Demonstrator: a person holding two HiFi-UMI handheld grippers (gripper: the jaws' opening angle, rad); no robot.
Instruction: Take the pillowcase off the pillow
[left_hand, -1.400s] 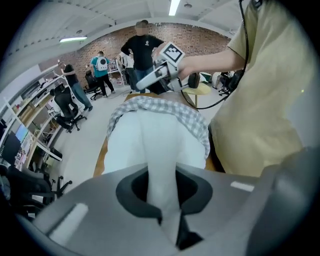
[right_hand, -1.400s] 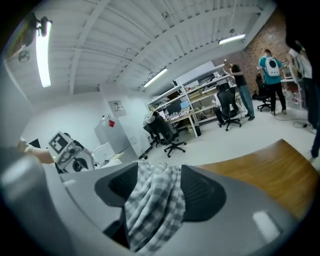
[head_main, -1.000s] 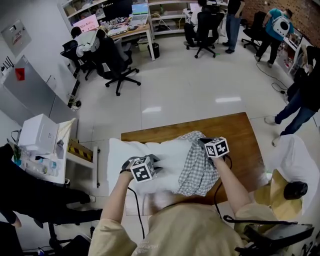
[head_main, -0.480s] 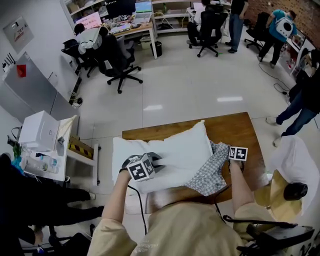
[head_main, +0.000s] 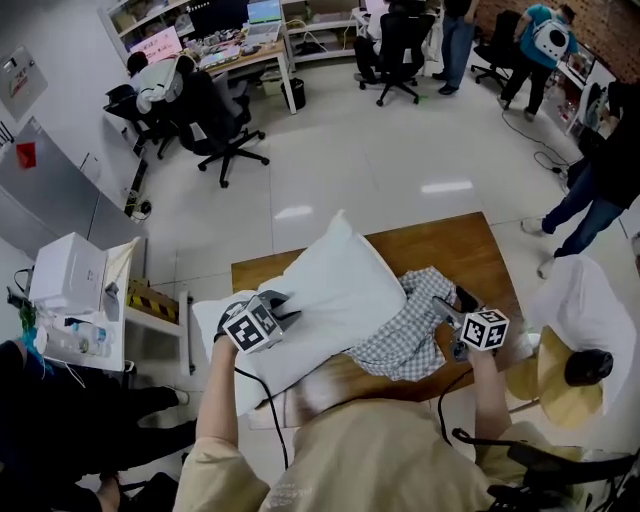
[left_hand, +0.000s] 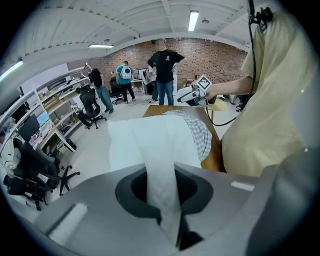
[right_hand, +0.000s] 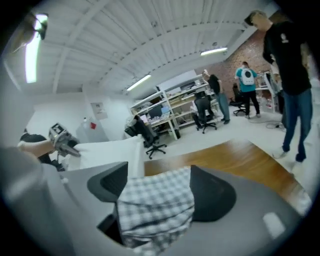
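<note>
Two tools work over one wooden bench (head_main: 480, 250). The left tool (head_main: 285, 312) is clenched on a fold of the white pillow (head_main: 335, 285), which lies tilted across the bench's left half, one corner raised past the far edge. The right tool (head_main: 452, 305), near the right edge, has jaws that have just been opening; the checked pillowcase (head_main: 400, 330) lies loose between them, bunched toward the near edge and touching the pillow
</note>
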